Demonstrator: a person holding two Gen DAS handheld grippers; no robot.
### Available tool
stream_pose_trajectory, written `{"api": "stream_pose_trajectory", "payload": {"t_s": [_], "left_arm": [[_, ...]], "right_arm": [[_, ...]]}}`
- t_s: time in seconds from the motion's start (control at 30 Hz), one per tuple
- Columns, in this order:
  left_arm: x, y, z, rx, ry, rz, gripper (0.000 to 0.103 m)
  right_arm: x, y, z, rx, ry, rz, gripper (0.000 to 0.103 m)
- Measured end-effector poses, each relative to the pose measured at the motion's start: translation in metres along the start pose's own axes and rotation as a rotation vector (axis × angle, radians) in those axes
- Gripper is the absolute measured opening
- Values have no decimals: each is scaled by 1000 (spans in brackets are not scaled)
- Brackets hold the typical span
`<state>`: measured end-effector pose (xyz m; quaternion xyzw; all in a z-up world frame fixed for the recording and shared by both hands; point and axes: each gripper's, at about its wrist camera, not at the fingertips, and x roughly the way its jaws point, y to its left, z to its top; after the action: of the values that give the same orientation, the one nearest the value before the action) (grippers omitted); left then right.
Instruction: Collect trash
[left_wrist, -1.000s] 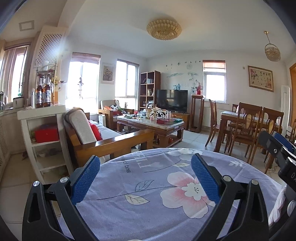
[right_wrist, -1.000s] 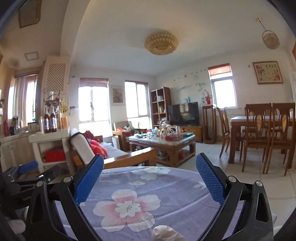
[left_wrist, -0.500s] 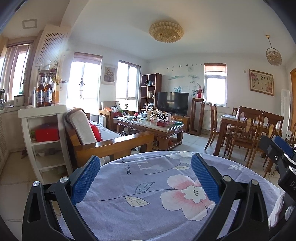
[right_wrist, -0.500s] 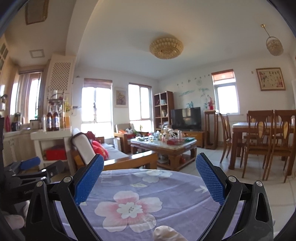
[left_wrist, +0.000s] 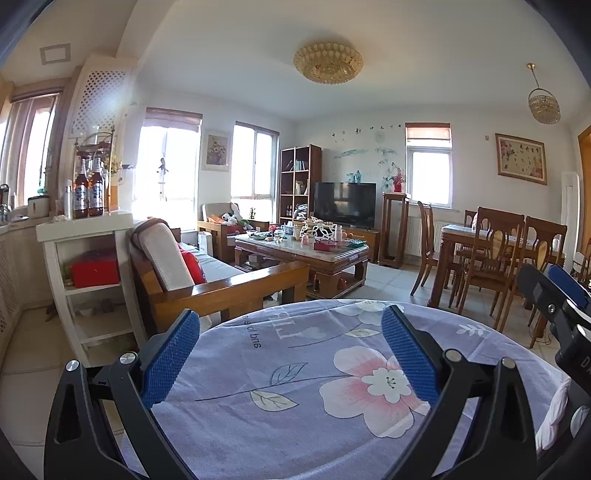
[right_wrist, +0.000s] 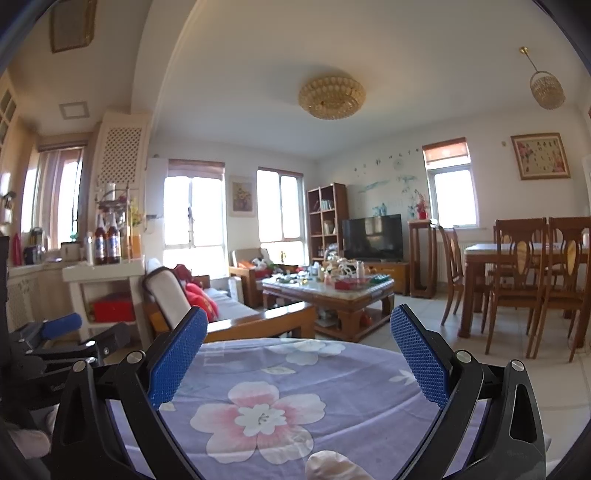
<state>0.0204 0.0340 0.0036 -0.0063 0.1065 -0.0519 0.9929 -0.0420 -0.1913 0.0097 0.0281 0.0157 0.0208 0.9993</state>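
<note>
Your left tongs (left_wrist: 290, 354) spread wide and empty, your right tongs (right_wrist: 299, 356) likewise gaping with nothing held, both over the near floral-clothed surface (left_wrist: 295, 424), a pale crumpled scrap (right_wrist: 334, 466) at its near edge below your right tongs, cluttered coffee table (left_wrist: 301, 251) far beyond

Bright daylight blows out the windows (left_wrist: 168, 162); focus is sharp, with fisheye bending and dark corners.

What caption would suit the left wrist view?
Open left gripper above a floral tablecloth, facing a cluttered coffee table.
</note>
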Motion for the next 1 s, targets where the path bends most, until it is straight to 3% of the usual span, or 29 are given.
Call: {"api": "stream_pose_trajectory", "payload": {"t_s": [1.0], "left_arm": [[-2, -3, -1, 10, 13, -20, 98]], "right_arm": [[3, 5, 1, 6, 5, -1, 98]]}}
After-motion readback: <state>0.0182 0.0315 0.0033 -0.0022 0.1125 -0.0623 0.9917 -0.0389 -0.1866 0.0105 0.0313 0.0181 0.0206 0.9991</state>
